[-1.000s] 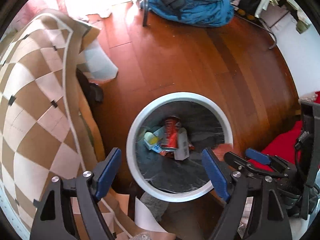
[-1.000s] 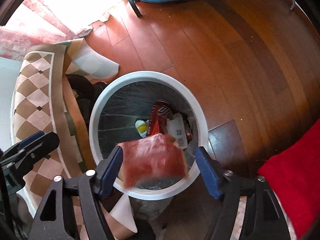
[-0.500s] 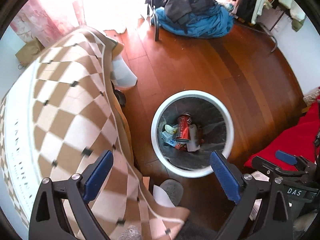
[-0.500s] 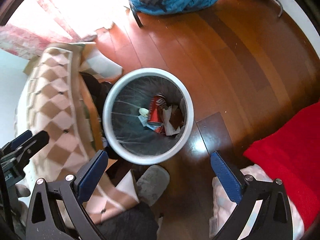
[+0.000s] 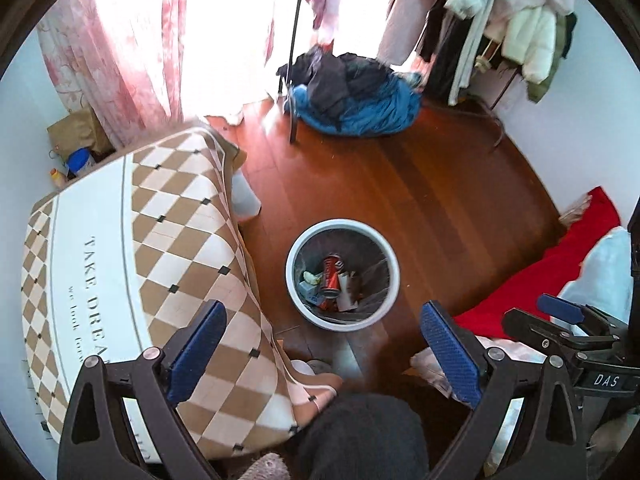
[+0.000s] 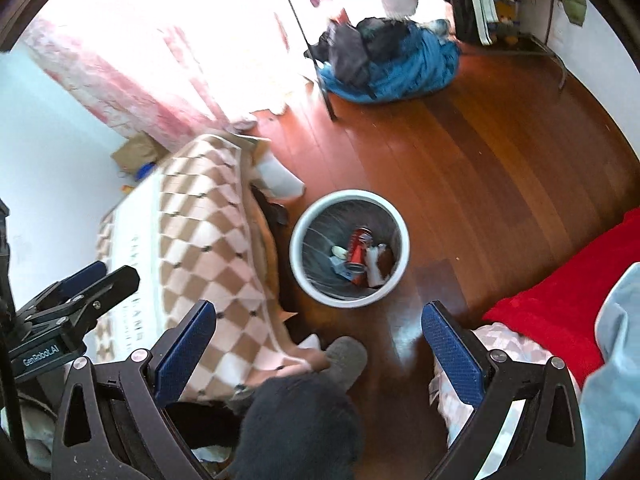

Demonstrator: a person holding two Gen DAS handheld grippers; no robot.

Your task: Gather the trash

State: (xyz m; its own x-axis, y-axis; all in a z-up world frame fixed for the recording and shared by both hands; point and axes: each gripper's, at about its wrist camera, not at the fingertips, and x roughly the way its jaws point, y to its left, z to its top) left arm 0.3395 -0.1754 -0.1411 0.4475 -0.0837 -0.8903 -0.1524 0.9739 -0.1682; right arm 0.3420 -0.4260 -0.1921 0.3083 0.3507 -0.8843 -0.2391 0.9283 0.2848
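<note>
Wood floor (image 5: 440, 200) w/ checkered blanket (image 5: 192, 216) at left. White trash bin (image 5: 343, 227) sits well below & ahead of both grippers, roughly centred btwn jaws; red can (image 5: 331, 274) + scraps inside. L gripper (image 5: 324, 340) wide open, empty. R gripper (image 6: 320, 340) wide open, empty.

A lived-in bedroom at home: pink curtains (image 5: 132, 52), coats on a clothes rack (image 5: 492, 28), a heap of clothing (image 5: 352, 96) (blue and black) on the wooden floor (image 5: 440, 200), a red blanket (image 5: 560, 264).
</note>
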